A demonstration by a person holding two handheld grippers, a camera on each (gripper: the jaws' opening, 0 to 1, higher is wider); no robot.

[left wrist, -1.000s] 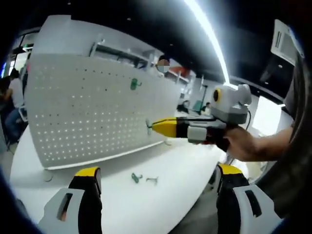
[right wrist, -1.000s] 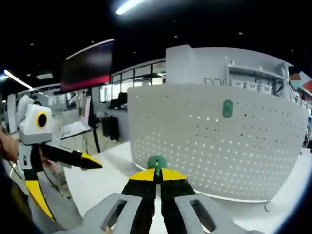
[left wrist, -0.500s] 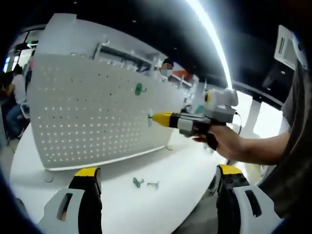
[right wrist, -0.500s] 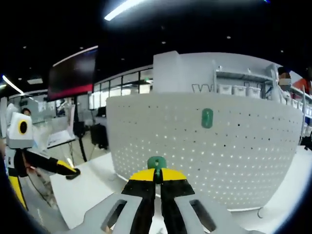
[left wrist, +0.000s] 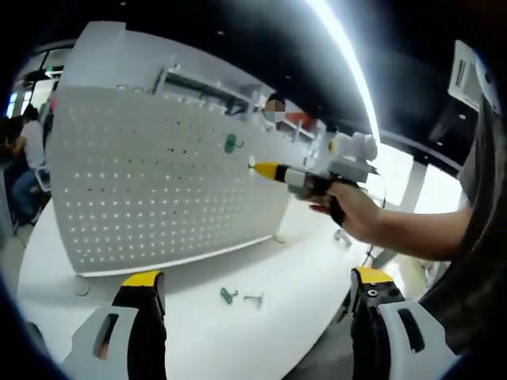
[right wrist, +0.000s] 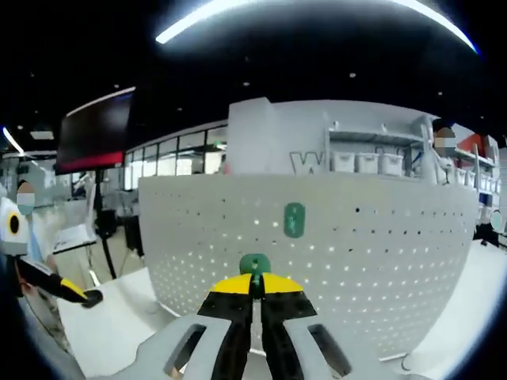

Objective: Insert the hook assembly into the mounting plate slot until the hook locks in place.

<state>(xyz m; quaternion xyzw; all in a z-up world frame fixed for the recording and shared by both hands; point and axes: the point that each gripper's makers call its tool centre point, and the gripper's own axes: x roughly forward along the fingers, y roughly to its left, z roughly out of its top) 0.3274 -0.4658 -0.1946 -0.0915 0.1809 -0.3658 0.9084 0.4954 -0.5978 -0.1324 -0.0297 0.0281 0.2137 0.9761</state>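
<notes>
The right gripper [right wrist: 255,294], jaws closed on a green hook [right wrist: 255,264], points at the white pegboard [right wrist: 380,261] below a hook already mounted [right wrist: 294,219]. The left gripper [left wrist: 257,289] hangs wide open, holding nothing, over the table [left wrist: 293,277]. Seating should go best with the hook's prongs square to one hole row before pressing in.

Pegboard [left wrist: 158,182] upright on table [left wrist: 293,277], two hooks [left wrist: 240,297] before it
</notes>
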